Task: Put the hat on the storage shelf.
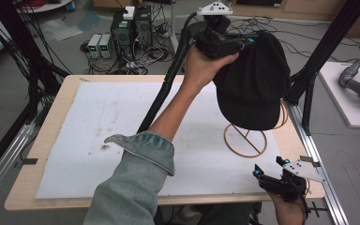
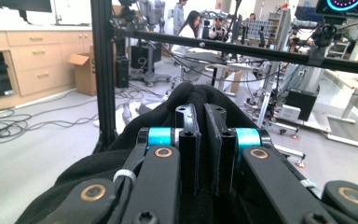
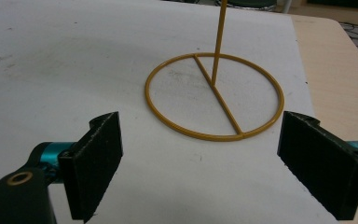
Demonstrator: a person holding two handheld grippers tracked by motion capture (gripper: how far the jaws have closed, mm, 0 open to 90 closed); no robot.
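The black cap is gripped at its crown by the clenched left tongs and hangs just below them, over the yellow wire stand on the tabletop. The stand's upright rod lies straight beneath the cap, so a downward move is called for. The right tongs are held released, near the stand's ring.

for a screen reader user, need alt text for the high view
A person's left tongs grip a black cap above a yellow wire stand on a white mat. The right tongs rest open at the table's near right corner.
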